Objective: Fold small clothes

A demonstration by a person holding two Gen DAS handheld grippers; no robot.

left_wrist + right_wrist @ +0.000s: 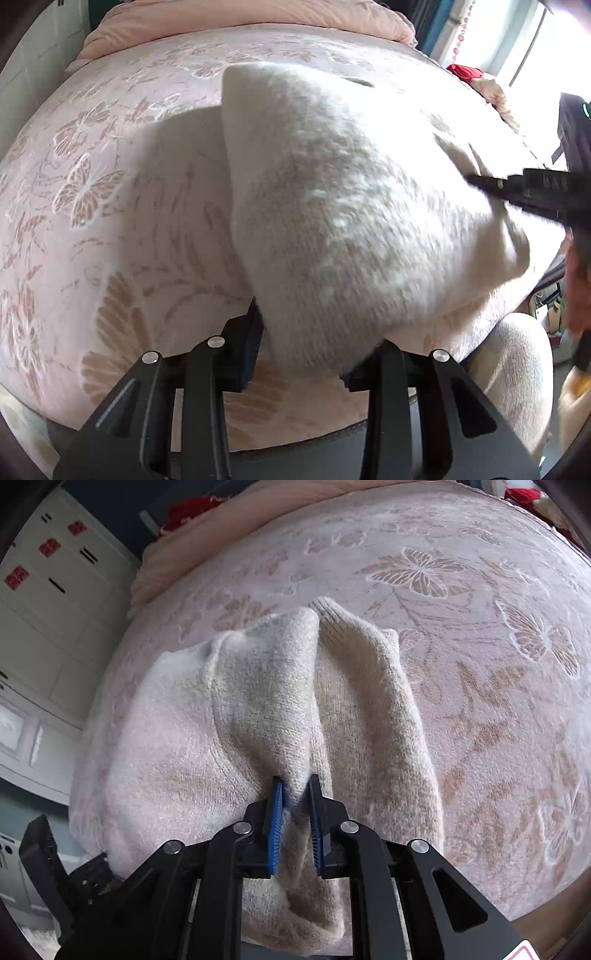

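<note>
A cream knitted sweater (332, 206) lies on the pink butterfly-patterned bedspread (110, 192). In the left wrist view my left gripper (306, 354) has its jaws wide apart, with the sweater's near edge draped between them. My right gripper (517, 188) shows at the right edge, at the sweater's far side. In the right wrist view my right gripper (295, 805) is shut on a raised fold of the sweater (258, 709), pinched between the blue pads (275, 819). The left gripper's body (44, 860) shows at the lower left.
A pink duvet (240, 18) is bunched at the head of the bed. A red cloth (463, 71) and a bright window are at the far right. White cabinets (48, 627) stand to the left of the bed. The bed's front edge (295, 443) is just below my left gripper.
</note>
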